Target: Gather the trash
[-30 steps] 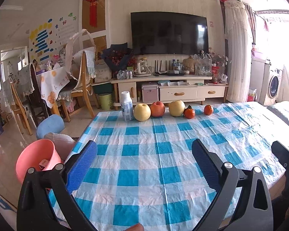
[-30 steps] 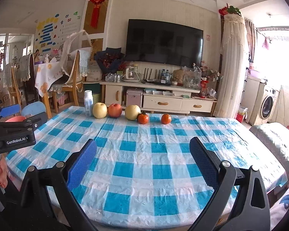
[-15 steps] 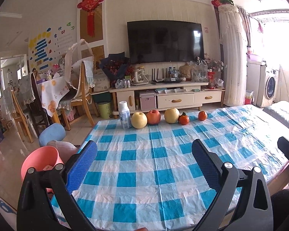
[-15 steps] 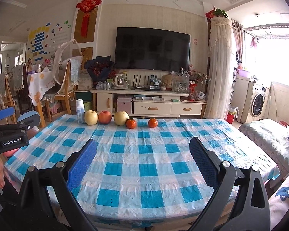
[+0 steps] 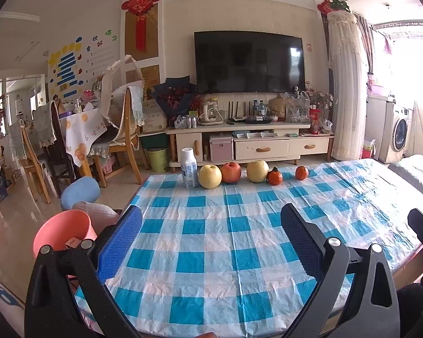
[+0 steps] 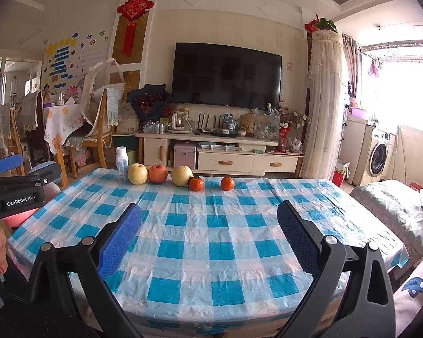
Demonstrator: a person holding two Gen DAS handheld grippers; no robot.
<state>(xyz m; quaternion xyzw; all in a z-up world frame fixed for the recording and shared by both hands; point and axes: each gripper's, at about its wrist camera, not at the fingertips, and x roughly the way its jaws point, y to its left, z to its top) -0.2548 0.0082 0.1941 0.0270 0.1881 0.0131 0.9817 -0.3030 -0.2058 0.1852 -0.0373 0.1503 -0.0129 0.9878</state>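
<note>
A white plastic bottle [image 5: 189,171] stands at the far left edge of a table with a blue checked cloth [image 5: 239,242], beside a row of fruit: a yellow apple [image 5: 209,176], a red apple [image 5: 231,172], a second yellow apple [image 5: 257,171] and two small orange fruits [image 5: 275,177]. The bottle also shows in the right wrist view [image 6: 122,163]. A pink bin [image 5: 62,235] with something inside stands on the floor left of the table. My left gripper [image 5: 211,236] is open and empty over the near table edge. My right gripper [image 6: 208,231] is open and empty there too.
Wooden chairs [image 5: 121,140] and a covered dining table stand at the left. A TV cabinet [image 5: 251,143] lines the far wall. A blue stool [image 5: 80,188] sits by the pink bin. A bed [image 6: 394,202] lies to the right. The left gripper's body shows in the right wrist view [image 6: 17,194].
Both grippers have pulled back and tilted up a little from the table, so the fruit row sits lower and farther in view. Both stay open and empty.
</note>
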